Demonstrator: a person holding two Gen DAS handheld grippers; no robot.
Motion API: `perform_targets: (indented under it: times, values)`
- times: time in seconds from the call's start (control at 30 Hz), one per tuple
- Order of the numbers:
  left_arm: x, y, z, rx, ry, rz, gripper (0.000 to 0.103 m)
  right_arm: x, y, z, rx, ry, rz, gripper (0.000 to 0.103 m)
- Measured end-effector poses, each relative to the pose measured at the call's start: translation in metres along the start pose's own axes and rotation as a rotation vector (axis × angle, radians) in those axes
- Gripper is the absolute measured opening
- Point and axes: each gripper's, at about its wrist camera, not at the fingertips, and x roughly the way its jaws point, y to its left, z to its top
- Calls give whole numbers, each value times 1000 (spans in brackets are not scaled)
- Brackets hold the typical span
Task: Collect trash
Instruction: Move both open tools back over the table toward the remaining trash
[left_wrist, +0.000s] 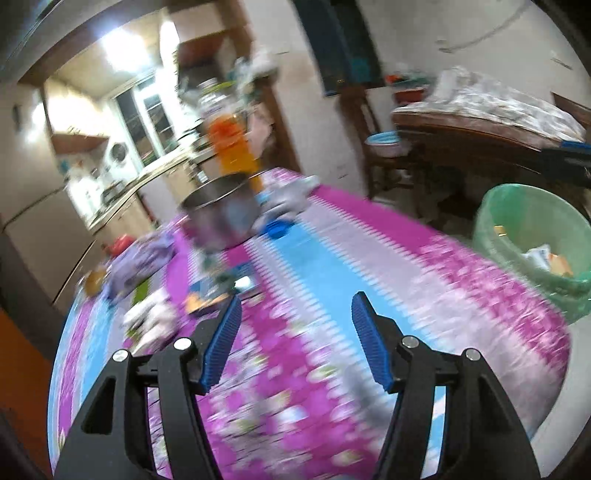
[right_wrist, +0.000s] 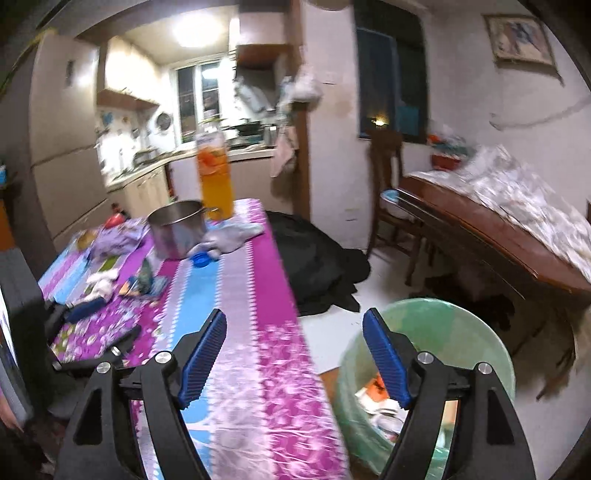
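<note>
My left gripper (left_wrist: 293, 306) is open and empty above the pink and blue tablecloth (left_wrist: 369, 280). Trash lies ahead on its left: a crumpled white tissue (left_wrist: 155, 321), a small wrapper (left_wrist: 207, 295) and a blue lid (left_wrist: 277, 228). My right gripper (right_wrist: 293, 321) is open and empty, over the table's right edge and the green-lined trash bin (right_wrist: 443, 328), which holds scraps. The bin shows at the right in the left wrist view (left_wrist: 535, 221). In the right wrist view the tissue (right_wrist: 101, 282), wrapper (right_wrist: 142, 284) and lid (right_wrist: 201, 258) lie at the left.
A steel pot (right_wrist: 177, 229), an orange drink bottle (right_wrist: 214, 177), a grey cloth (right_wrist: 232, 236) and a purple bag (right_wrist: 114, 236) stand at the table's far end. The left gripper (right_wrist: 85, 310) shows low left. A black bag (right_wrist: 317, 266) lies on the floor. A wooden table (right_wrist: 491, 229) stands right.
</note>
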Motion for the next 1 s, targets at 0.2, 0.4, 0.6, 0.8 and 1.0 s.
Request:
perform_targets:
  times: [0.2,0.4,0.6,0.8,1.0]
  values:
    - [0,58,-19,-79,83,111,59,23,58,3,-89,35,70,76]
    - [-7,97,-26,-125,101,206,60,38,102,1,-186,49,91,76]
    - [-10,117,-28,-152,96,226,60,49,121,0,-227,63,115,76]
    - [-10,121,-30,-138,87,240,62,63,141,9,-254,57,133,77]
    - [-12,126,-30,-132,81,257,64,74,162,15,-288,56,151,77]
